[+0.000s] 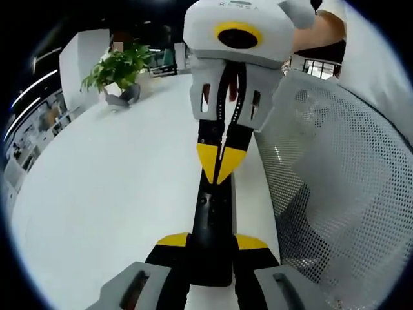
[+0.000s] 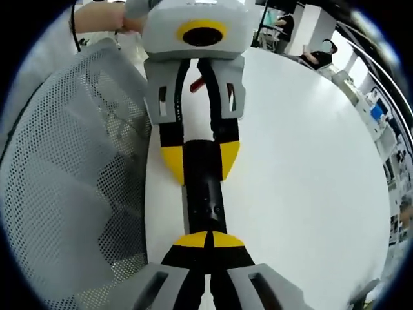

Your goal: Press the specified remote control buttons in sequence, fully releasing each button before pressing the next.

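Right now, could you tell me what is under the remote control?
The white table lies under the remote control. The left gripper clamps its near end, and the right gripper, shut, presses on top. Its underside is hidden.

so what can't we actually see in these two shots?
- Remote button labels: too small in both views.
- Right tool tip contact: left gripper view, closed tips cover the button.
- Remote's held end: right gripper view, left tool hides it.
- Plant pot: blurred at edge.
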A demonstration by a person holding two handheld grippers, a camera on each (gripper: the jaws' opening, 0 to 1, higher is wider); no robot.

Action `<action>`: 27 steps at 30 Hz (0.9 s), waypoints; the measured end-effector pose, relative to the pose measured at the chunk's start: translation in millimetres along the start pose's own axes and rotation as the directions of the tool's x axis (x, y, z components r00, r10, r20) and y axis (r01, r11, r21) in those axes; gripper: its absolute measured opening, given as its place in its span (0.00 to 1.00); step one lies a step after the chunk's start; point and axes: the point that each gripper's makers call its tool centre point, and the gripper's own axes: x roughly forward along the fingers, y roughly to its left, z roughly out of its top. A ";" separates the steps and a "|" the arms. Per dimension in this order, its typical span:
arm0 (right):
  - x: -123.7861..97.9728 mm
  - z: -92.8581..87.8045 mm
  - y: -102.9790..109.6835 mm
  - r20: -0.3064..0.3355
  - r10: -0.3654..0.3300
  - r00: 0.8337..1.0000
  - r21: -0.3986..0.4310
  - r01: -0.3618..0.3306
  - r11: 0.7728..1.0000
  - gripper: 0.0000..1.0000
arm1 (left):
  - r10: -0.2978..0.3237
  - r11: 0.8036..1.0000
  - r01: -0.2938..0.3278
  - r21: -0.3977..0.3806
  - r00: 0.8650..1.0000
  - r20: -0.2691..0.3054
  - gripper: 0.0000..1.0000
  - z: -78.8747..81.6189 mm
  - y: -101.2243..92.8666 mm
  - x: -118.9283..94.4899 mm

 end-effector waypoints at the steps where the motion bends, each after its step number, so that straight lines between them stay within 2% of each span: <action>1: 0.2 -0.4 -0.2 -0.004 0.001 1.000 -0.002 -0.001 1.000 0.00 | -0.001 1.000 0.001 -0.002 1.000 0.002 0.24 0.4 0.0 0.1; 4: -0.6 -2.1 -1.6 0.003 0.011 1.000 0.019 -0.011 1.000 0.00 | 0.000 1.000 0.000 0.003 1.000 -0.001 0.24 1.0 -0.3 0.7; 7: -2.0 -3.2 -1.7 0.049 0.024 0.999 0.051 -0.026 0.998 0.00 | -0.001 1.000 0.001 0.002 1.000 0.008 0.24 0.6 0.0 0.5; 12: -3.9 -3.7 0.0 0.106 0.016 0.994 0.014 -0.017 1.000 0.00 | 0.004 1.000 -0.003 -0.016 0.999 0.040 0.24 0.4 -0.1 -0.2; 15: -5.1 -3.5 -0.1 0.126 0.032 0.991 0.050 -0.039 0.998 0.00 | 0.005 1.000 -0.004 -0.014 0.999 0.041 0.24 0.9 0.0 -0.2; 21: -9.1 -12.6 0.9 0.119 0.029 0.993 0.074 -0.038 0.997 0.00 | 0.008 1.000 -0.006 -0.024 0.998 0.063 0.24 0.2 0.0 -0.8; 27: -7.5 -11.0 -0.1 0.109 0.024 0.994 0.063 -0.031 0.998 0.00 | 0.016 0.999 -0.013 -0.032 0.997 0.078 0.24 0.7 0.2 -0.3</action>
